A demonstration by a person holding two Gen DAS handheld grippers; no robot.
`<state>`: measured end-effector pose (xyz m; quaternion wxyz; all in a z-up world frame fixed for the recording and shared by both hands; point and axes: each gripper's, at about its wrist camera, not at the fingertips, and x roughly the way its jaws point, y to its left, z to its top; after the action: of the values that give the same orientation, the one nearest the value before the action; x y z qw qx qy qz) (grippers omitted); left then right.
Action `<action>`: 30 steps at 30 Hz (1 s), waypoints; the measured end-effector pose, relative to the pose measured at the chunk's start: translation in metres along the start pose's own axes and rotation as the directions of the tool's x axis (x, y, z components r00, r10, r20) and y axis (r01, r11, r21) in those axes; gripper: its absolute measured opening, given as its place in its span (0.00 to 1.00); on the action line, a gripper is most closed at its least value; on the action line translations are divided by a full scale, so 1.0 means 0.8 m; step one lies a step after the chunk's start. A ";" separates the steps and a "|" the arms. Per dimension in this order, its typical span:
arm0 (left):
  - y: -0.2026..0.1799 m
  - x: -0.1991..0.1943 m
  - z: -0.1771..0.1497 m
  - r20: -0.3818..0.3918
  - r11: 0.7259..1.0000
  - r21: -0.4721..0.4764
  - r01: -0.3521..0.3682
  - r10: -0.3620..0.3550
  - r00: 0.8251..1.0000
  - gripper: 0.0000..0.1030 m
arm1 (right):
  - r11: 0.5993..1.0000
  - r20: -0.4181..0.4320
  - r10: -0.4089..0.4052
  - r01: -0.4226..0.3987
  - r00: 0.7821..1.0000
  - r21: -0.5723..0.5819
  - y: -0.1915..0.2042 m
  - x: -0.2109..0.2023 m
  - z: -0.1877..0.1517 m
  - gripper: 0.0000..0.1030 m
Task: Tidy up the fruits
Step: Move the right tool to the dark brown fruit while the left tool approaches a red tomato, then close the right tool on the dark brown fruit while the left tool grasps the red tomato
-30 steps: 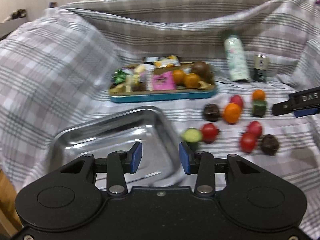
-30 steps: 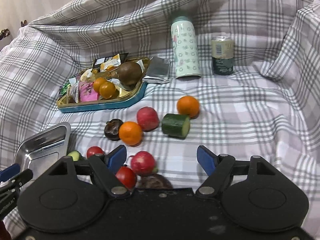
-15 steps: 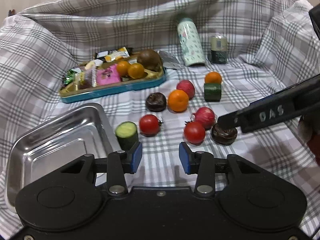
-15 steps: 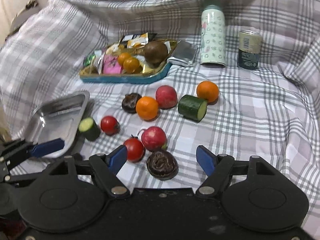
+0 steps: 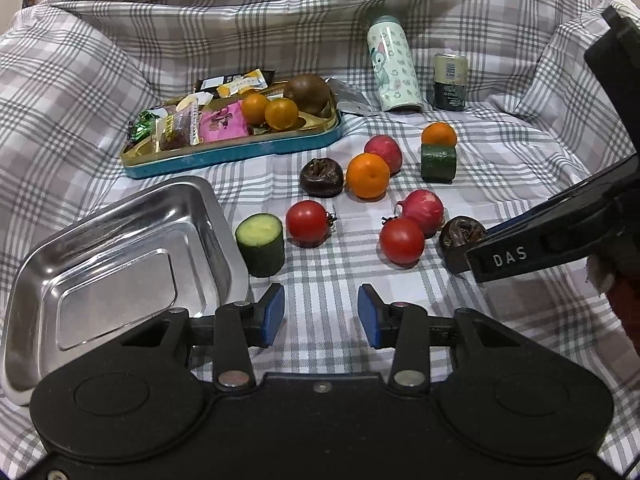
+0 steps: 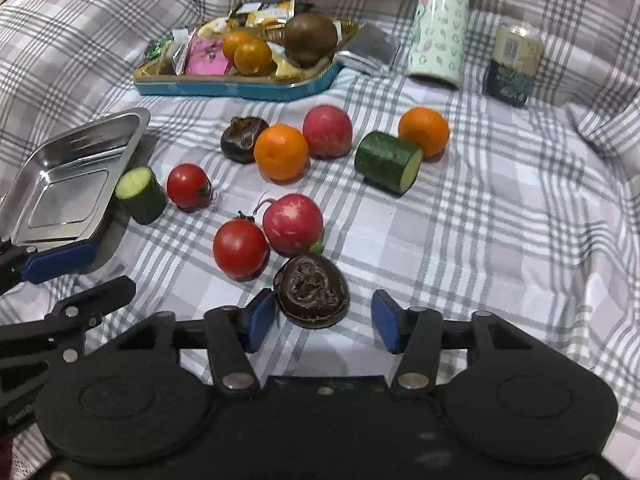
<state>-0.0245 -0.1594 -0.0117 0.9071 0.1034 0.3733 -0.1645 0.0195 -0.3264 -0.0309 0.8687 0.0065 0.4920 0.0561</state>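
Note:
Loose fruit lies on the checked cloth: two tomatoes (image 6: 188, 186) (image 6: 239, 248), two red radish-like fruits (image 6: 293, 224), two oranges (image 6: 281, 152), two cucumber pieces (image 6: 141, 194) and two dark wrinkled fruits. My right gripper (image 6: 324, 322) is low over the nearer dark fruit (image 6: 312, 290). Its jaws are closing with the fruit between them; the left pad is at the fruit's edge and the right pad is still apart from it. My left gripper (image 5: 320, 316) stands open and holds nothing, beside the steel tray (image 5: 120, 216). The tray has nothing in it.
A blue tin (image 5: 240, 156) with snack packets, two small oranges and a brown fruit sits at the back. A patterned bottle (image 5: 394, 68) and a can (image 5: 450, 80) stand behind the fruit. The cloth rises in folds on all sides.
My right gripper has dropped onto the near dark fruit and its jaws have narrowed around it. The left view has swung from the steel tray toward the fruit, then held still.

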 end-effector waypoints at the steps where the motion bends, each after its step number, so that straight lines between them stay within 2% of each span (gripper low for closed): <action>1: -0.001 0.000 0.001 0.003 1.000 0.005 0.004 -0.004 1.000 0.48 | 1.000 -0.001 0.007 -0.007 1.000 0.000 0.000 0.001 0.000 0.41; 4: -0.006 0.000 0.006 0.010 1.000 0.022 0.017 -0.017 1.000 0.48 | 1.000 0.008 -0.022 0.022 1.000 0.013 -0.002 0.000 0.001 0.41; 14: -0.035 0.022 0.024 0.003 0.994 0.086 0.067 -0.068 0.998 0.48 | 0.980 0.004 -0.102 0.100 0.995 0.174 -0.043 0.001 0.005 0.41; 19: -0.050 0.037 0.032 -0.008 0.993 0.076 0.090 -0.090 0.996 0.48 | 0.977 0.003 -0.095 0.093 0.995 0.193 -0.048 0.002 0.006 0.41; 30: -0.064 0.067 0.042 -0.019 0.993 0.075 0.086 -0.085 0.996 0.47 | 0.966 0.002 -0.080 0.077 0.997 0.246 -0.055 0.007 0.010 0.45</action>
<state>0.0135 -0.2290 -0.0298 0.8917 0.1230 0.3779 -0.2165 0.0333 -0.3694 -0.0347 0.8656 0.0949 0.4900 -0.0398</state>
